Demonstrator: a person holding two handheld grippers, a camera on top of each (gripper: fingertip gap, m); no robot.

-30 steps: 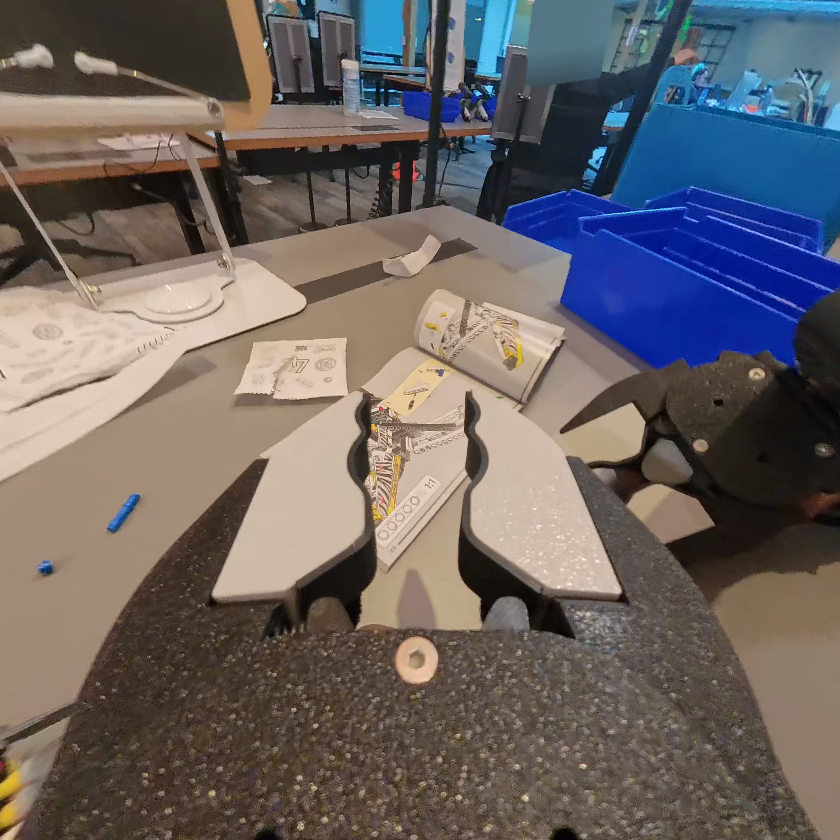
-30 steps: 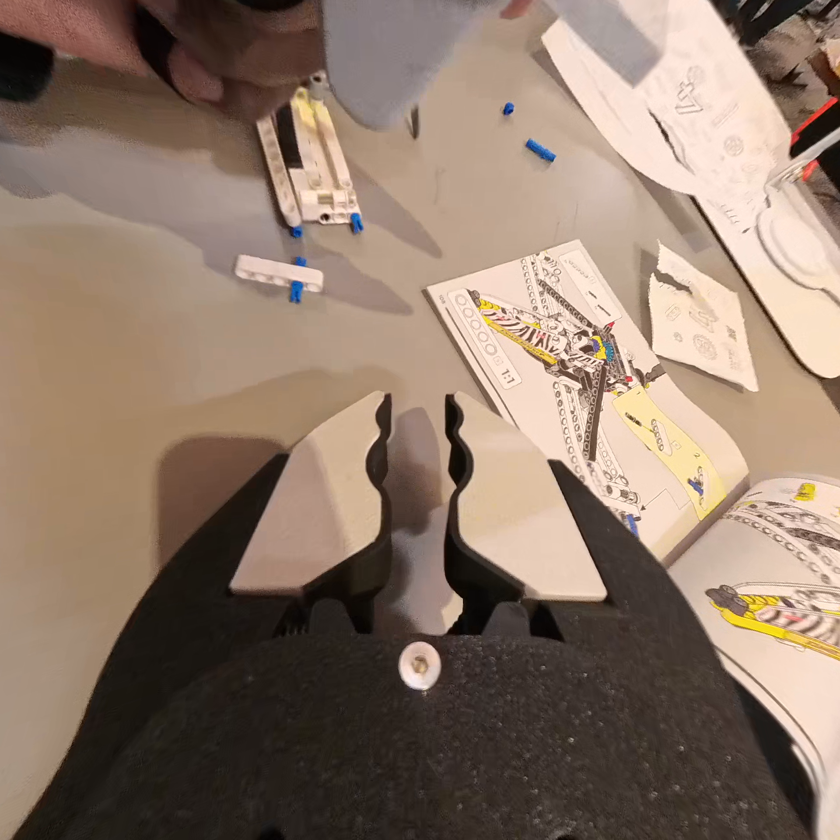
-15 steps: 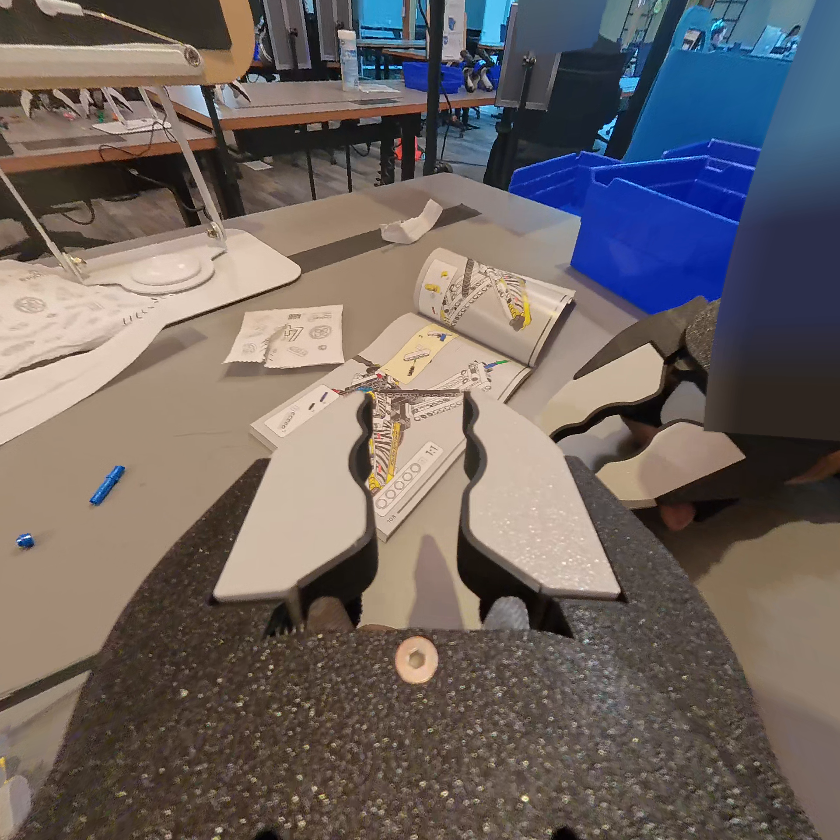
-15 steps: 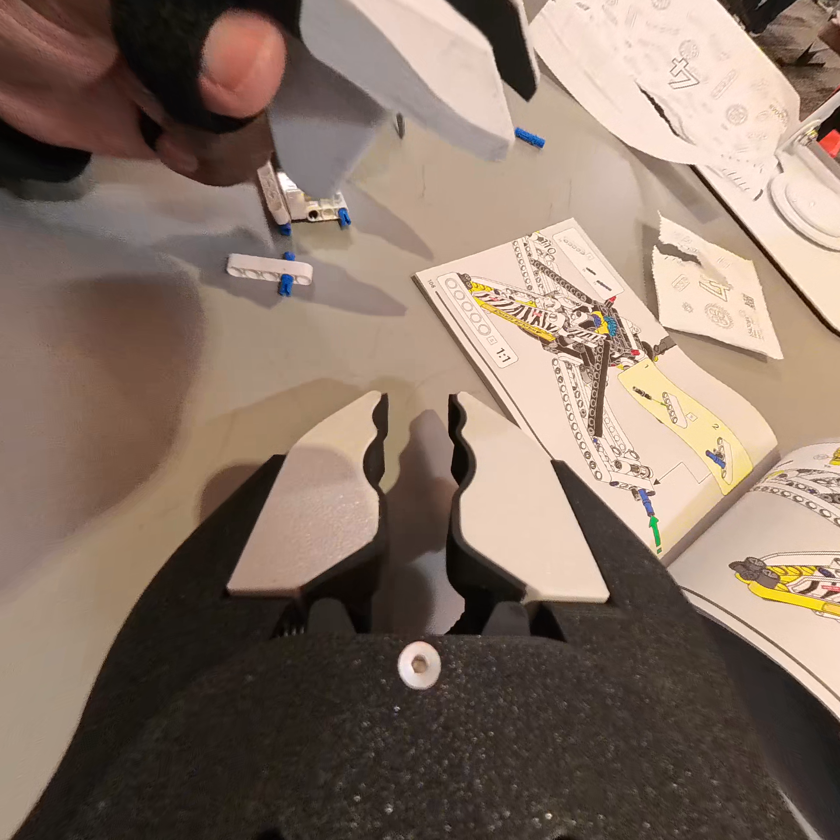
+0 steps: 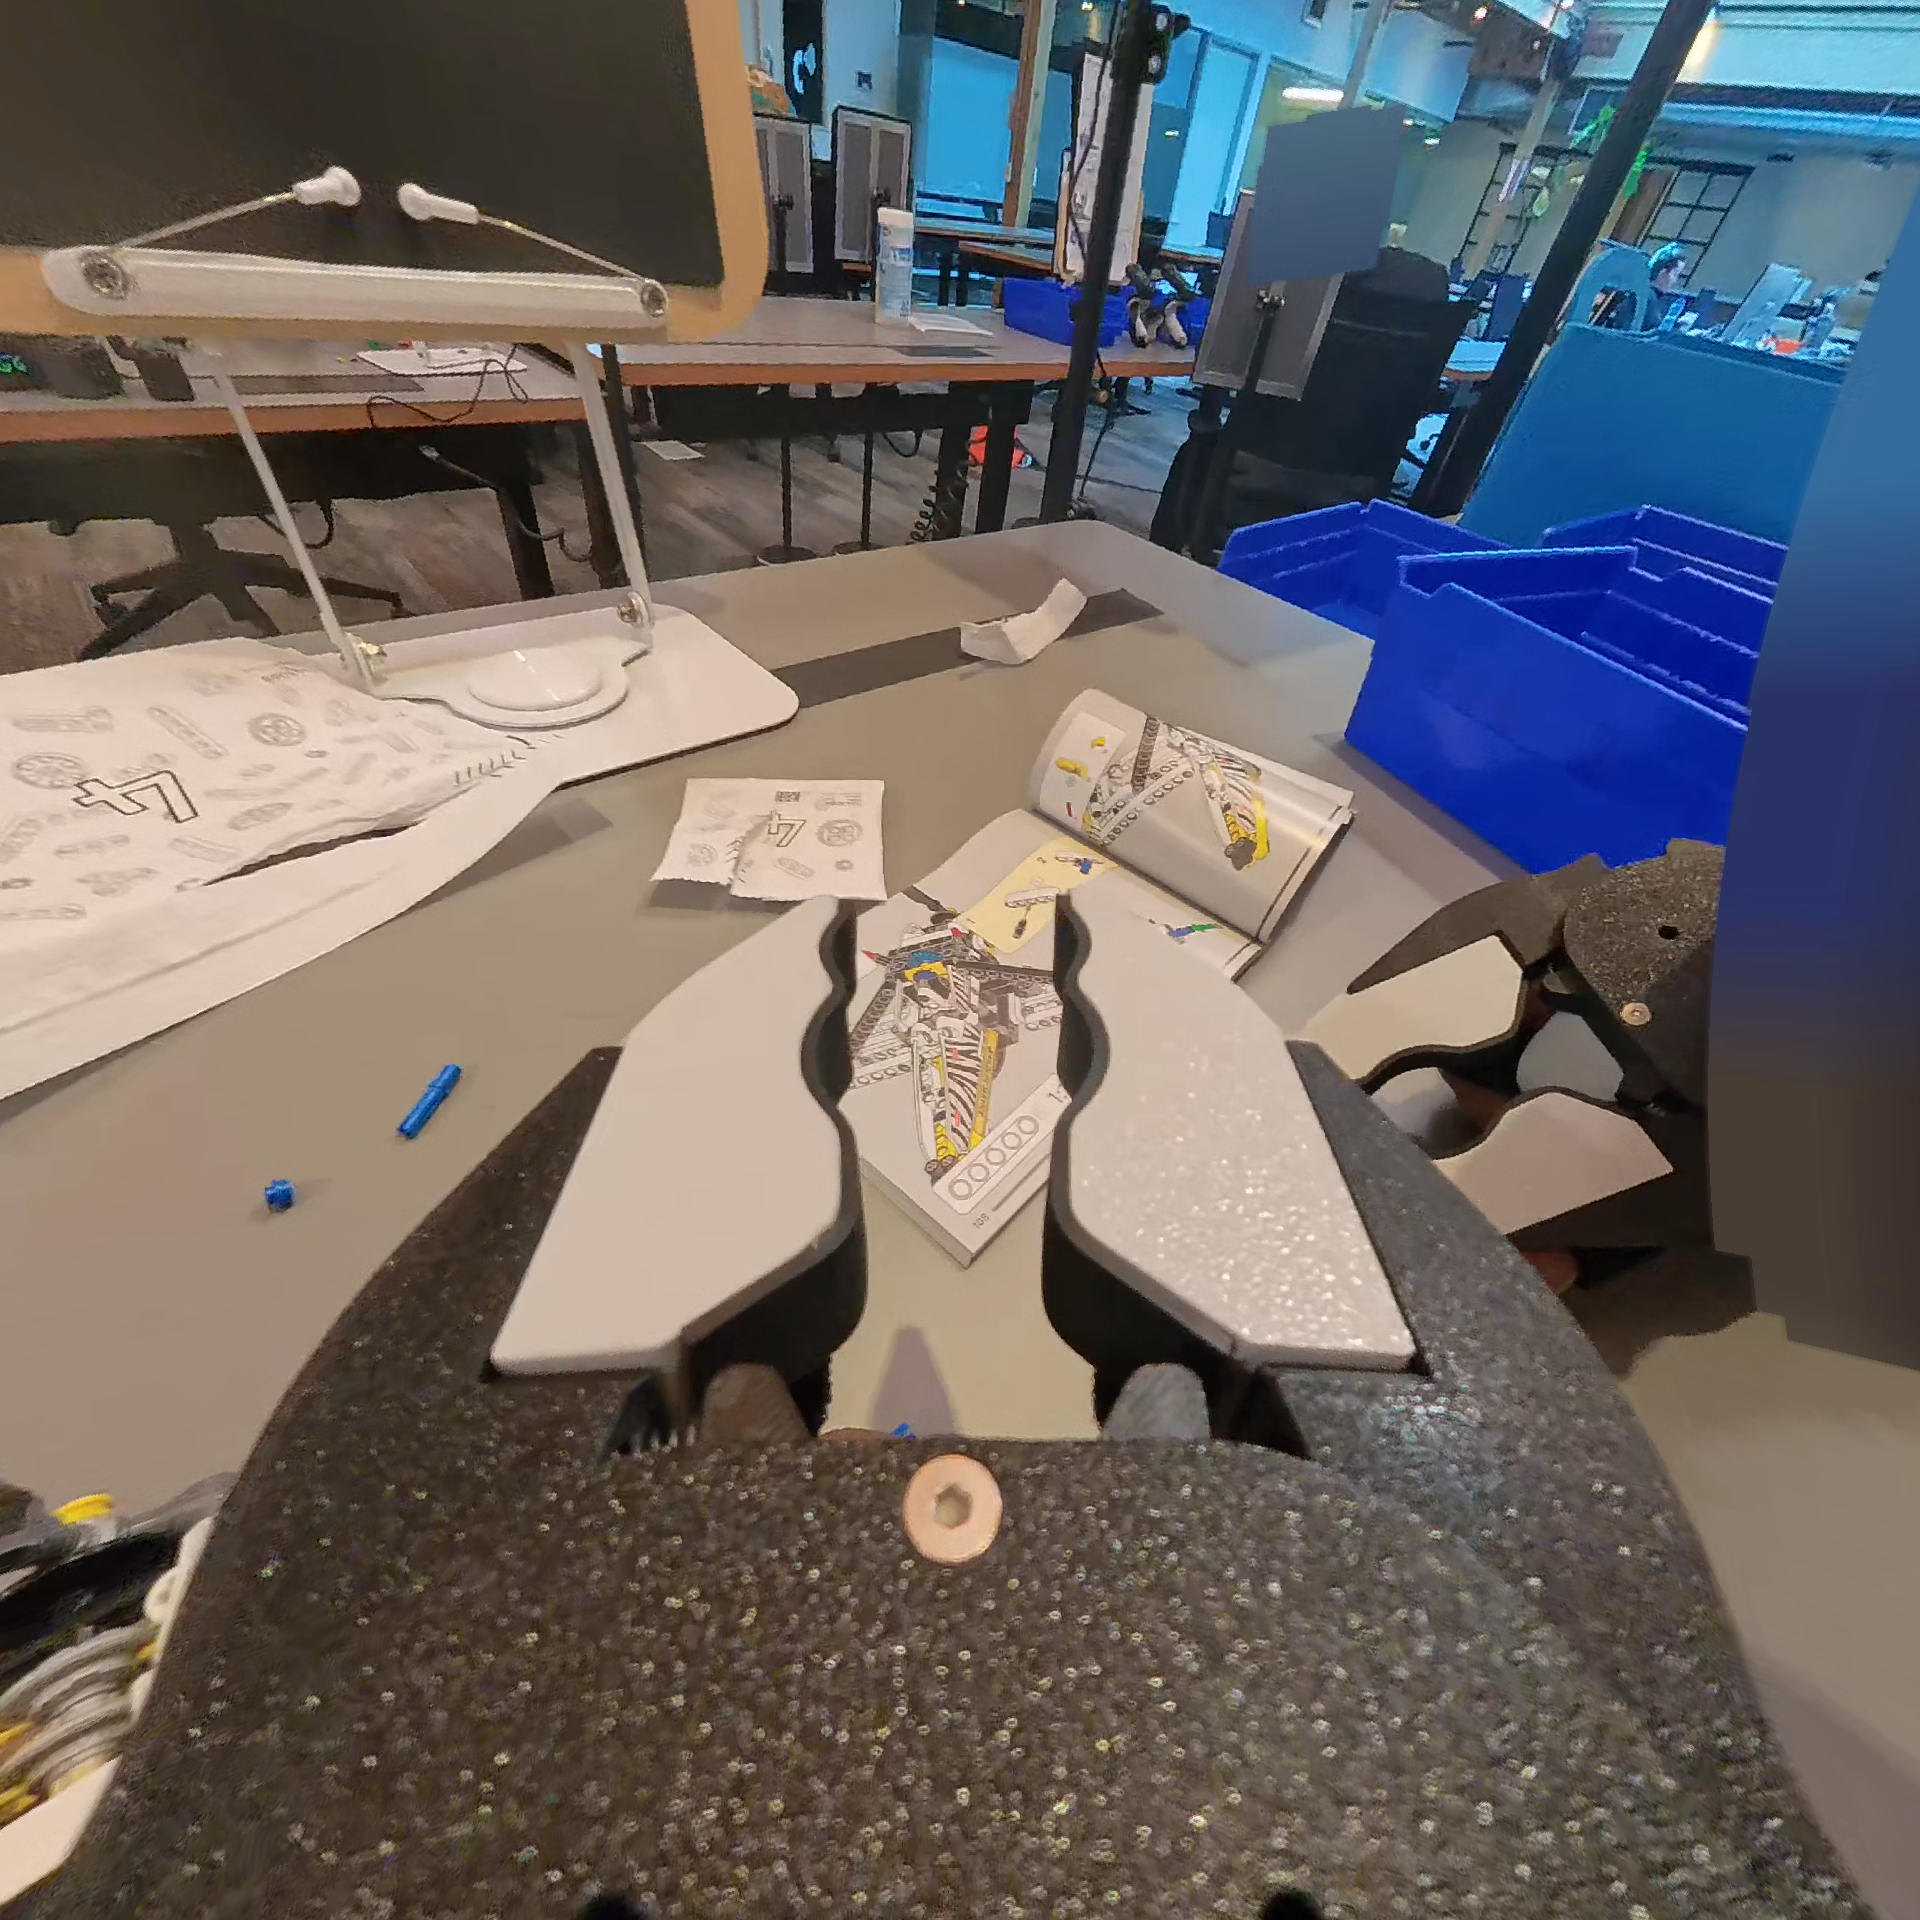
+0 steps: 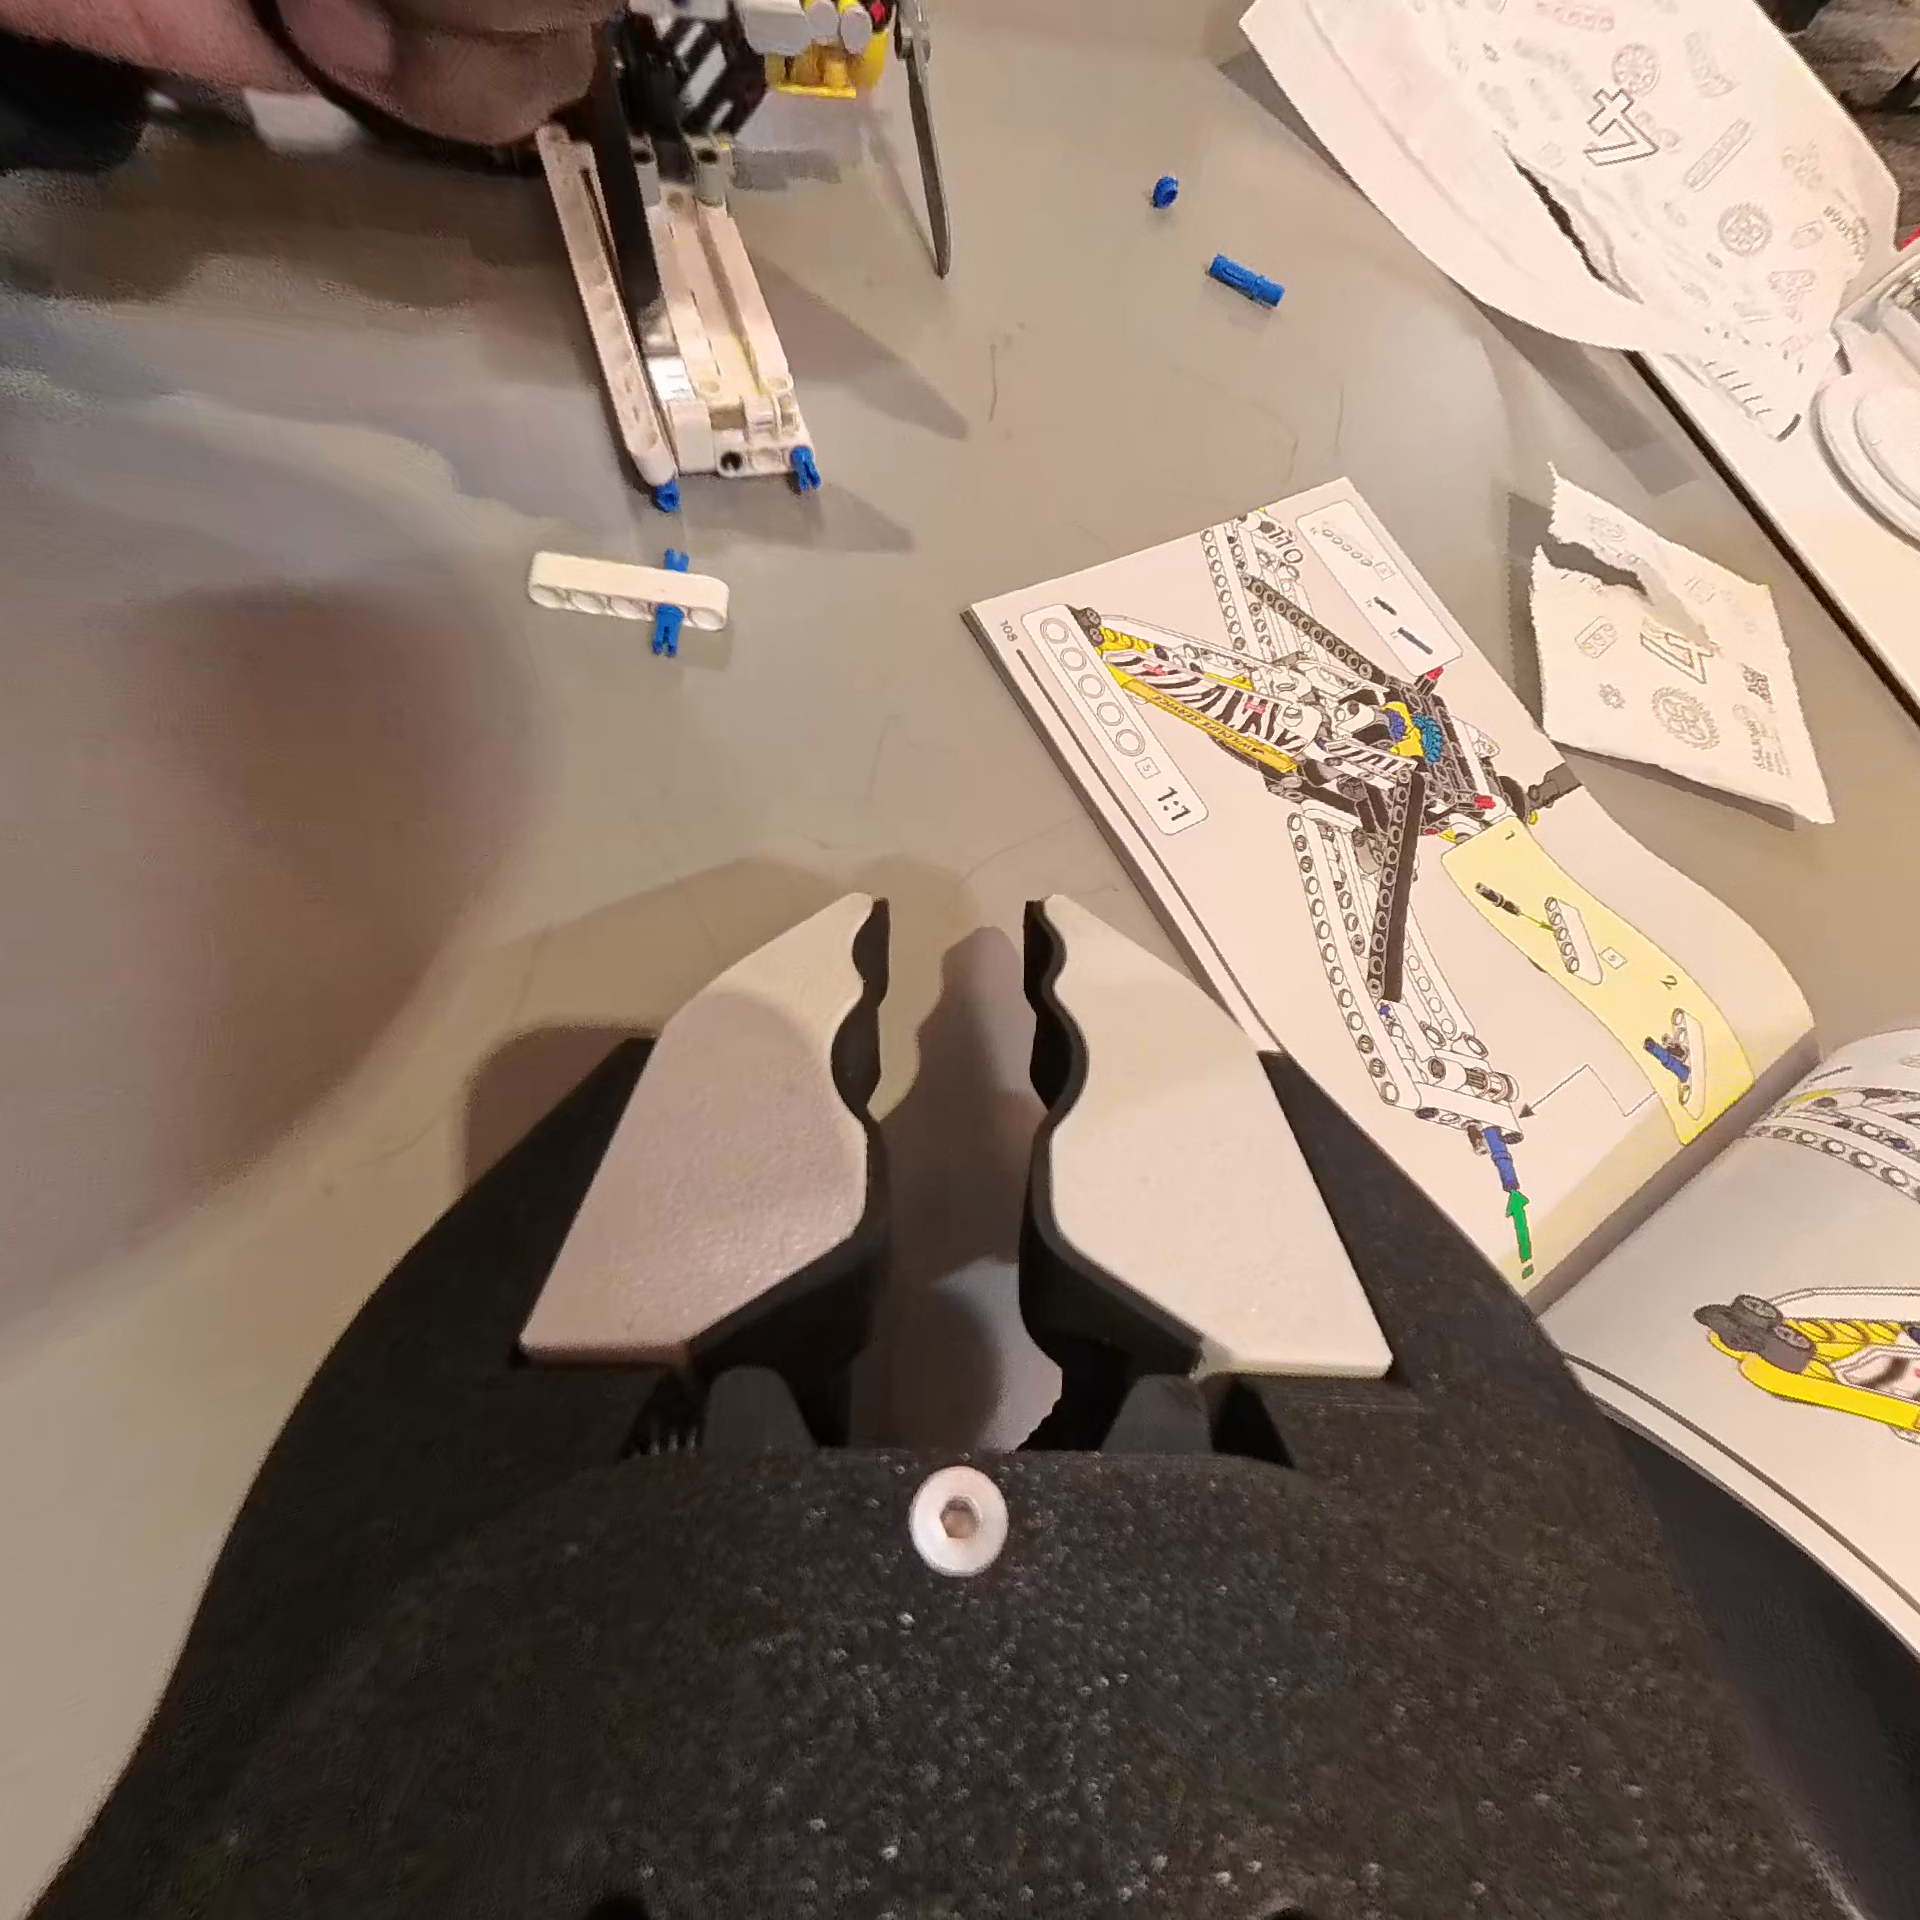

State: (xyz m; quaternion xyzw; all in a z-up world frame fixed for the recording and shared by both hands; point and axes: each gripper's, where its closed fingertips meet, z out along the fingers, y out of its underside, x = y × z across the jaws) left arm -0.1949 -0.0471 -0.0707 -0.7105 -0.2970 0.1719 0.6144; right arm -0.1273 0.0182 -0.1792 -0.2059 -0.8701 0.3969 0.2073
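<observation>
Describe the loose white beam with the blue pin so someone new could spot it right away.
Start at the open instruction booklet on the grey table. Left of it, the white beam lies flat and alone, below the partly built model. One blue pin crosses it.

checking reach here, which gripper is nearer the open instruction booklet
Left. The left gripper hangs open right over the booklet; the right gripper is open over bare table beside its edge.

You have print on 3 papers: the open instruction booklet (image 6: 1351, 790) on the table (image 6: 416, 831), right of centre; the small torn paper bag (image 6: 1673, 675) just beyond it; and the large torn paper bag (image 6: 1621, 135) at the far right.
</observation>
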